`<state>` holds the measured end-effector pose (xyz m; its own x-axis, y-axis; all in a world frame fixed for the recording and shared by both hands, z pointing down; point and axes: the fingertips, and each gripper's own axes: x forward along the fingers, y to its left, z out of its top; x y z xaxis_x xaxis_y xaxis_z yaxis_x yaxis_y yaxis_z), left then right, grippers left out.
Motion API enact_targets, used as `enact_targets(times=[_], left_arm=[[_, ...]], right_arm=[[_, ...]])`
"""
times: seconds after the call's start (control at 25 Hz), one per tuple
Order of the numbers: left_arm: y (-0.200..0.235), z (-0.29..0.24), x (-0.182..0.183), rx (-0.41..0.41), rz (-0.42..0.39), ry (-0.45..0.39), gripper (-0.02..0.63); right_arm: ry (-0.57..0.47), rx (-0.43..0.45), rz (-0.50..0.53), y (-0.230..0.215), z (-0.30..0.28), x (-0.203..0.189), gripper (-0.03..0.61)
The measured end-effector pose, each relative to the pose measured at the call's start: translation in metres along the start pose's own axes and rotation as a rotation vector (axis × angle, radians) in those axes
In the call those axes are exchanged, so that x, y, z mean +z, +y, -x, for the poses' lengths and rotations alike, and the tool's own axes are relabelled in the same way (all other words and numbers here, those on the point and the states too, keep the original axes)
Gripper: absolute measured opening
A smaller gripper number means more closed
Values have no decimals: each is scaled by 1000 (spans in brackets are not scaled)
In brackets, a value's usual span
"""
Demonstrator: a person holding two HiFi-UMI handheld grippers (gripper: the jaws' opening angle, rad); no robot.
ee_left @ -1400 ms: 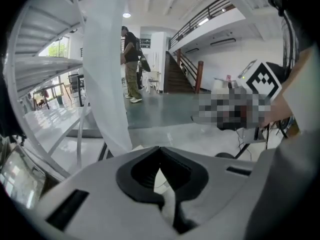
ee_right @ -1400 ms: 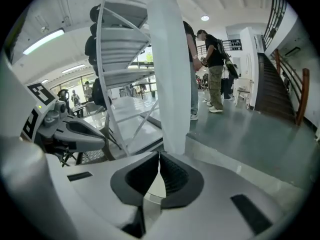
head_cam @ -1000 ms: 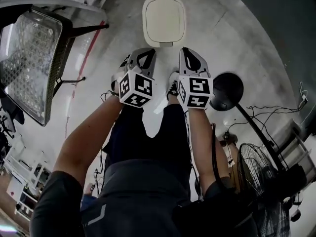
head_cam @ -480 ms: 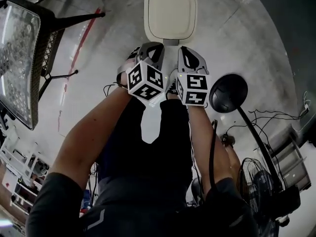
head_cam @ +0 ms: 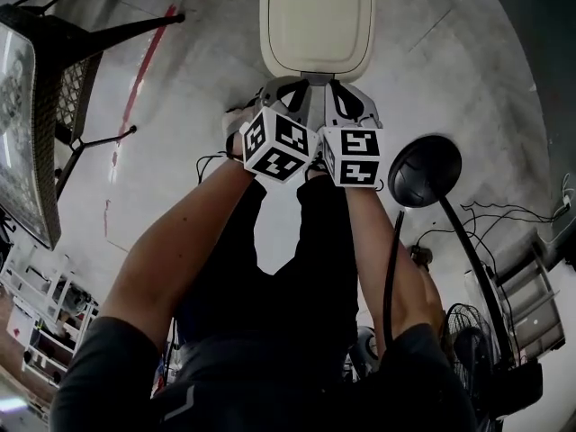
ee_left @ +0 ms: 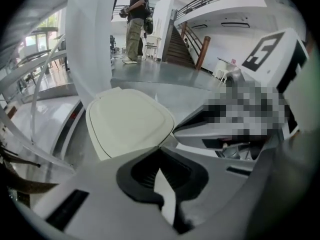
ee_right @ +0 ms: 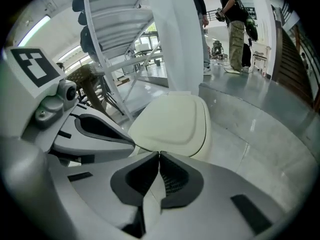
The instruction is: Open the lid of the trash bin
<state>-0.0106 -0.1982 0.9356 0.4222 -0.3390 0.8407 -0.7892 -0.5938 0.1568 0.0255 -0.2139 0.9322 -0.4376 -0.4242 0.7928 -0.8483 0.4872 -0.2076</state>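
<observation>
Head view shows your two grippers side by side, low over the floor at the near edge of the trash bin's lid point(head_cam: 317, 21). The cream lid lies flat and closed on the bin. The bin stands on the grey floor, well to the right of the far right corner of the mesh-topped table point(head_cam: 20, 124).

Your left gripper point(head_cam: 300, 85) has its jaws closed tip to tip with nothing between them. In the left gripper view, those tips point(ee_left: 160, 150) sit just short of the lid point(ee_left: 127, 121), and I cannot tell whether they touch it. Your right gripper point(head_cam: 339, 90) is likewise pinched together and empty. In the right gripper view, its tips point(ee_right: 159, 155) meet just before the lid's near rim point(ee_right: 172, 119).

A white column point(ee_right: 175, 34) rises right behind the bin. The black round base point(head_cam: 425, 169) of a stand sits on the floor just right of your right gripper, far from the table's right edge.
</observation>
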Motion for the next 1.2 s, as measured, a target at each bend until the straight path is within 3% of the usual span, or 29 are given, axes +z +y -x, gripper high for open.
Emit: enact_targets(times=[0.2, 0.44, 0.8, 1.2], left_arm=[[5, -13, 0, -20, 56, 8, 9], [6, -20, -15, -12, 33, 55, 9], [4, -23, -17, -24, 18, 34, 9], [4, -23, -20, -55, 73, 61, 9]], right_arm=[[42, 21, 6, 1, -15, -15, 28], [30, 33, 7, 0, -18, -15, 28], [3, 67, -53, -4, -19, -17, 26], [31, 97, -120, -4, -20, -19, 26]])
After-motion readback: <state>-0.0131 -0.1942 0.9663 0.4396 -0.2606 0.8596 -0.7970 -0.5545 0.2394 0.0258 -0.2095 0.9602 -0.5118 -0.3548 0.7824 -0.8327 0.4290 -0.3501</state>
